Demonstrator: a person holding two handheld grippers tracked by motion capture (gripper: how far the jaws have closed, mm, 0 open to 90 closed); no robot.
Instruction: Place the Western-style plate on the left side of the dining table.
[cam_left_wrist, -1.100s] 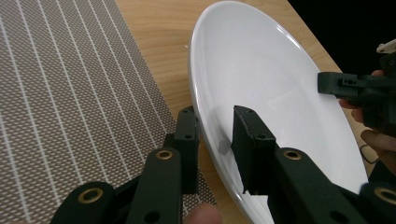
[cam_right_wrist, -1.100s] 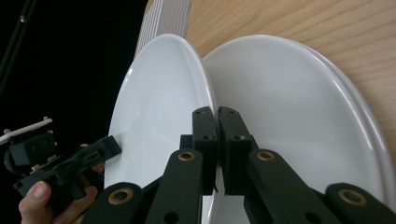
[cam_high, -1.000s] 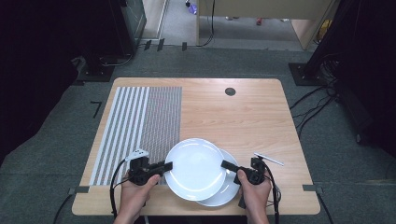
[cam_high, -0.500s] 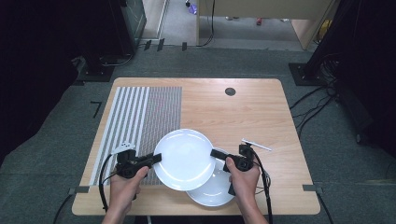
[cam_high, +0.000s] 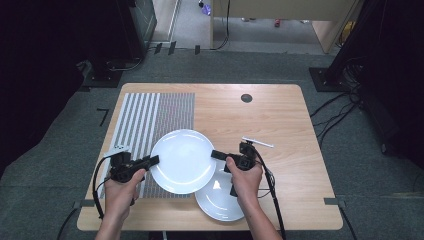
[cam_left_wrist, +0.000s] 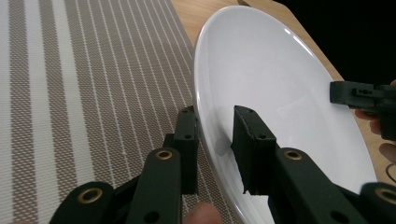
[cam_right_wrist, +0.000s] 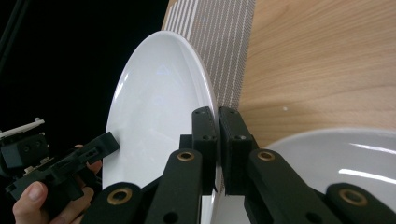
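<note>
High view: two round white ceramic plates recorded. One, the upper plate (cam_high: 183, 161), was carried above the light wooden table (cam_high: 280, 120), overlapping the striped woven placemat (cam_high: 150, 117); the second plate (cam_high: 220, 200) lay on the table just right of the mat's near corner. Left gripper (cam_high: 151, 161) pinched the upper plate's left rim; right gripper (cam_high: 216, 154) pinched its right rim, jaws pressed together on it. One white stick (cam_high: 258, 142), further right. Handling advice: both hands should travel level and together, grips kept firm, before lowering onto the mat.
</note>
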